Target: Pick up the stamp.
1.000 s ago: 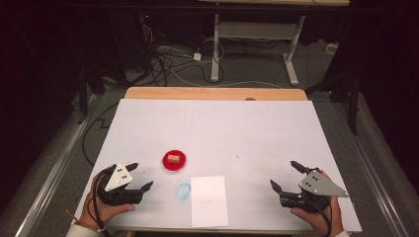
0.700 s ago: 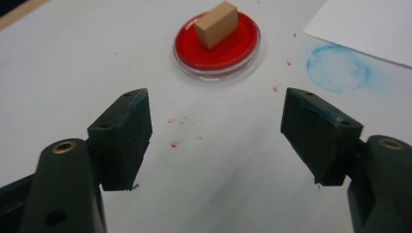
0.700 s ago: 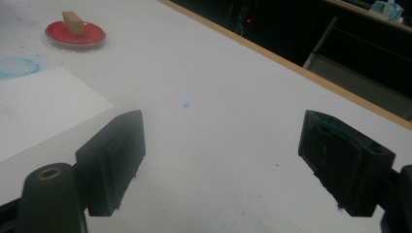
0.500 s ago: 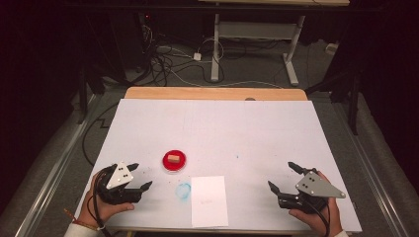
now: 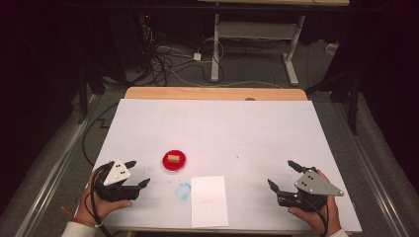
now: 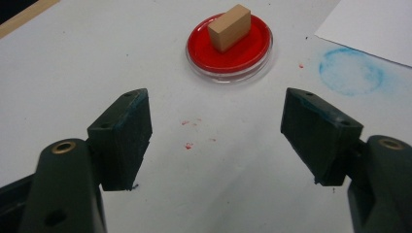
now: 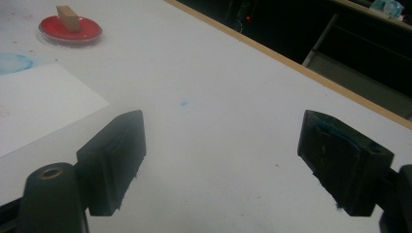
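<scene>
white covers the counter (image 5: 217, 128) almost to its edges, with a strip of bare wood along the far side, and it carries everything in play. next in size is a sheet of paper (image 5: 209, 200) lying flat near the person's edge, roughly midway between the two hands. the left gripper (image 5: 137, 173) sits low at the near left, held in the person's left hand (image 5: 101, 202), and its fingers (image 6: 124, 138) stand wide apart with nothing between them; they have just been closing a little, yet the gap remains broad and only bare counter with a few red specks lies in it. the right gripper (image 5: 281, 174) rests at the near right in the right hand (image 5: 316, 212), well apart from the paper, its fingers (image 7: 114, 158) likewise spread wide over bare counter, gripping nothing. a red dish (image 5: 174, 161) sits just ahead of the left gripper and just beyond the paper's far left corner, near it but apart from it. a faint blue ring stain (image 5: 183, 191) marks the counter between the dish and the paper's left edge. smallest is a wooden block (image 5: 173, 158) lying on its side in the middle of the dish, untouched by either gripper.
</scene>
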Demonstrator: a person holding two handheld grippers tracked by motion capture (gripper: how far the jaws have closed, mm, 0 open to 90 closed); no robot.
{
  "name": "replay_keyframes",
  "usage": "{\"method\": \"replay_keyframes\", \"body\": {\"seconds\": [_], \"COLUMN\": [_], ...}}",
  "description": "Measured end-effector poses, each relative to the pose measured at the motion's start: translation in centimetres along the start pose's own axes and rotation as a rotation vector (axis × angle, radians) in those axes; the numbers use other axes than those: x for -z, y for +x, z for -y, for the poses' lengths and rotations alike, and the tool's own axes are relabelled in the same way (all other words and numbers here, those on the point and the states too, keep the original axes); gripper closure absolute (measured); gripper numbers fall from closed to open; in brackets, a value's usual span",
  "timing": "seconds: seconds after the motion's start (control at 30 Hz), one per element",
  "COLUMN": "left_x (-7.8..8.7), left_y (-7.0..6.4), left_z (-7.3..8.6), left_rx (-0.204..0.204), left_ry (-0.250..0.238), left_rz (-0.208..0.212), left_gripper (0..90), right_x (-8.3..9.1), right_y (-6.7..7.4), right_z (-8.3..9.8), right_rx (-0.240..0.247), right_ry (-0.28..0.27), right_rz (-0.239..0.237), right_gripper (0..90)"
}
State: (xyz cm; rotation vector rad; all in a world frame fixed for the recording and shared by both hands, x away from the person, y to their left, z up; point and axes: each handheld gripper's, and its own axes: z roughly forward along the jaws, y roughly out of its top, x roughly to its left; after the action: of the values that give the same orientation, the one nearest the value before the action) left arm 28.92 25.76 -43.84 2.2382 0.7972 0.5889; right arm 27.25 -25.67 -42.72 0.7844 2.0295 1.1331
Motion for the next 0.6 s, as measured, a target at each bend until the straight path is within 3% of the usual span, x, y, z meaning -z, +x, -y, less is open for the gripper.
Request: {"method": "replay_keyframes", "body": {"seconds": [0.2, 0.4, 0.6], "left_x": [0.0, -0.2, -0.9], "left_y": [0.1, 0.7, 1.3], "left_z": [-0.7, -2.5, -4.3], "left_rx": [-0.015, -0.065, -0.081], "left_ry": [0.013, 0.032, 0.047], "left_rz": [0.02, 0.022, 0.053], "left_gripper": [26.0, 26.0, 26.1], "right_x": [-0.3, -0.5, -0.4], "right_y": [0.1, 0.2, 0.1], "right_z": [-0.1, 0.2, 0.2], "right_rx": [-0.001, -0.003, -0.003], "right_ry": [0.007, 0.024, 0.025], "right_rz": [-0.009, -0.027, -0.029], "right_gripper": [18.0, 18.2, 18.3]}}
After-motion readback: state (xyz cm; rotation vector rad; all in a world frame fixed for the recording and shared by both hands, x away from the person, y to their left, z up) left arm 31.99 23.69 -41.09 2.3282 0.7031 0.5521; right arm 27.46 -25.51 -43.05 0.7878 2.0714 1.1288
